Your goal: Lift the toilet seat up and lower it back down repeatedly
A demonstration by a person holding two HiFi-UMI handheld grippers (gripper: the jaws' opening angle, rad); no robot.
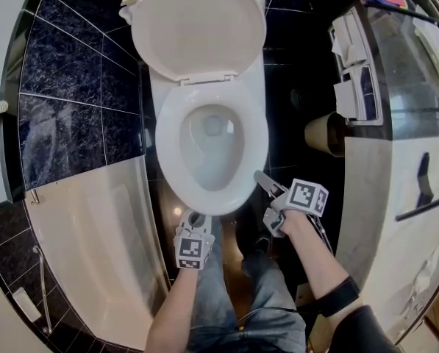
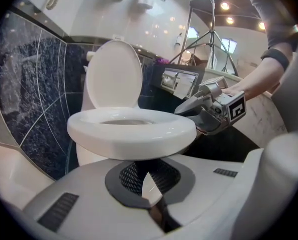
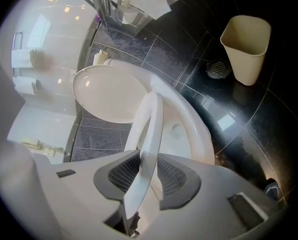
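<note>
Dark marbled wall tiles [image 1: 72, 87] fill the upper left of the head view, and a white tub [image 1: 94, 234] curves through the lower left. Dead centre sits the toilet: the lid [image 1: 197, 24] stands upright at the top of the frame, with the toilet seat [image 1: 256, 134] ringing the bowl [image 2: 89, 154] just below it.

Over to the right gripper view, and the seat shows edge-on up the middle. Its near end is raised clear of the bowl rim, and the two meet again at the hinge further up the frame. The right gripper [image 1: 263, 181] comes in from the lower right of the head view and pinches the seat's front right edge, one pad on each face.

The left gripper [image 1: 195, 219] sits low at bottom centre, just in front of the bowl. In its own view the jaws stand slightly apart, pinching nothing, with the seat's front rim hanging above them.

In the upper right of the right gripper view a cream waste bin [image 3: 246, 49] stands on the black floor, a small round drain [image 3: 218, 69] just beside it.
</note>
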